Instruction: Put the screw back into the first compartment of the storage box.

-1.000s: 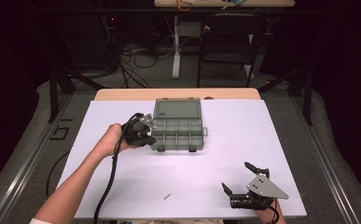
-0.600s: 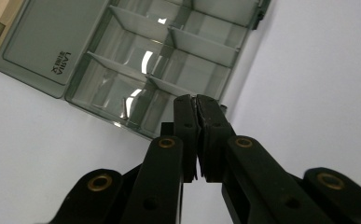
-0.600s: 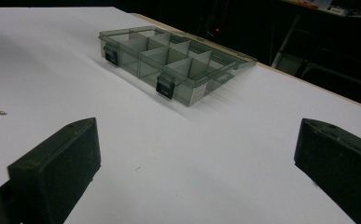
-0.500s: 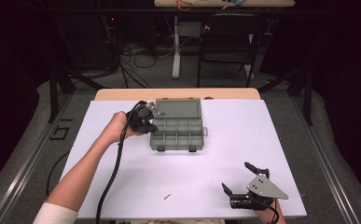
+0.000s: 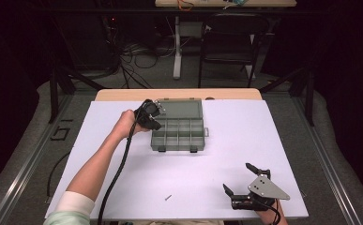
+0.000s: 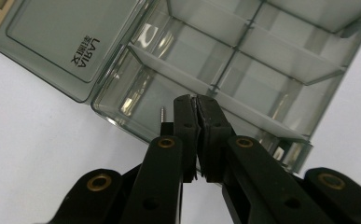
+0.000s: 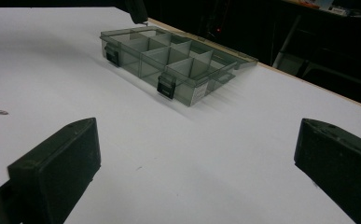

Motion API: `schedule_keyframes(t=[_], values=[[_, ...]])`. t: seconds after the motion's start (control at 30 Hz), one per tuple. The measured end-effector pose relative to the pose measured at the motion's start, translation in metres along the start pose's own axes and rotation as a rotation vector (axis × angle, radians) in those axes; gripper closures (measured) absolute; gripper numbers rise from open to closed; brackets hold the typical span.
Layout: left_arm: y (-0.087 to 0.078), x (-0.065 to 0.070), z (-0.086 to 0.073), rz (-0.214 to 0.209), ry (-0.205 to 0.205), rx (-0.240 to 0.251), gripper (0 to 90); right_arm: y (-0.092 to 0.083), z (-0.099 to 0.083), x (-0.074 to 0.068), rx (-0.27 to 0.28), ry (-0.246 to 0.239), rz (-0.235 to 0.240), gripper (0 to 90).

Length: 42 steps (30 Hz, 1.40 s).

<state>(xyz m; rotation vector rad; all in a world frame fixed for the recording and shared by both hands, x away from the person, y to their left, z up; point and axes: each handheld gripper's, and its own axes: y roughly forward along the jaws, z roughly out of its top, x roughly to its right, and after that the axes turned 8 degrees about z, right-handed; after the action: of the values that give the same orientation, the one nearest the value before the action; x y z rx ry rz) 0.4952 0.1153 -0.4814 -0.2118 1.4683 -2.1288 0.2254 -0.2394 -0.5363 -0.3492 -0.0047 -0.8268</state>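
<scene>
While my left gripper (image 6: pixel 196 105) hangs over the open box (image 5: pixel 179 133) at mid-table, jaws pinched together beside a tiny screw (image 6: pixel 162 113), my right gripper (image 5: pixel 239 178) rests wide open, empty, near the table's front edge.

A white sheet covers the wooden table (image 5: pixel 179 94), whose bare far edge shows as a tan strip. Beyond that table stand a dark chair (image 5: pixel 226 44) and a white post (image 5: pixel 177 47) with loose cables (image 5: pixel 132 51) on grey floor (image 5: pixel 306 122). Farther behind the table the room is dark, with what seems a second tabletop (image 5: pixel 226 3).
</scene>
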Motion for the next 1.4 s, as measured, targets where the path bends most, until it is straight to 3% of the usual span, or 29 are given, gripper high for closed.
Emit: schedule_keyframes(t=[0.13,0.4,0.53,0.67,0.83,1.1,1.4], values=[[0.005,-0.003,0.000,0.013,-0.024,-0.002,86.7,-0.001,0.000,0.000,0.000,0.001,0.002,0.0],[-0.004,-0.001,-0.007,0.005,-0.080,0.063,67.0,0.000,0.000,0.000,-0.001,-0.003,0.003,0.0],[-0.015,0.008,-0.010,0.007,-0.077,0.059,45.9,-0.001,0.000,-0.001,-0.008,-0.005,0.005,0.0],[-0.027,0.019,-0.016,0.030,-0.050,0.044,33.6,0.000,0.000,-0.001,-0.003,-0.005,0.008,0.0],[-0.040,0.030,-0.029,0.029,-0.042,0.068,20.9,0.000,0.000,-0.001,-0.006,-0.005,0.008,0.0],[-0.051,0.055,-0.053,0.032,-0.022,0.051,13.8,0.001,0.000,0.000,-0.007,-0.003,0.005,0.0],[-0.058,0.084,-0.070,0.044,-0.018,0.081,5.3,0.000,0.000,-0.001,-0.015,-0.004,0.008,0.0]])
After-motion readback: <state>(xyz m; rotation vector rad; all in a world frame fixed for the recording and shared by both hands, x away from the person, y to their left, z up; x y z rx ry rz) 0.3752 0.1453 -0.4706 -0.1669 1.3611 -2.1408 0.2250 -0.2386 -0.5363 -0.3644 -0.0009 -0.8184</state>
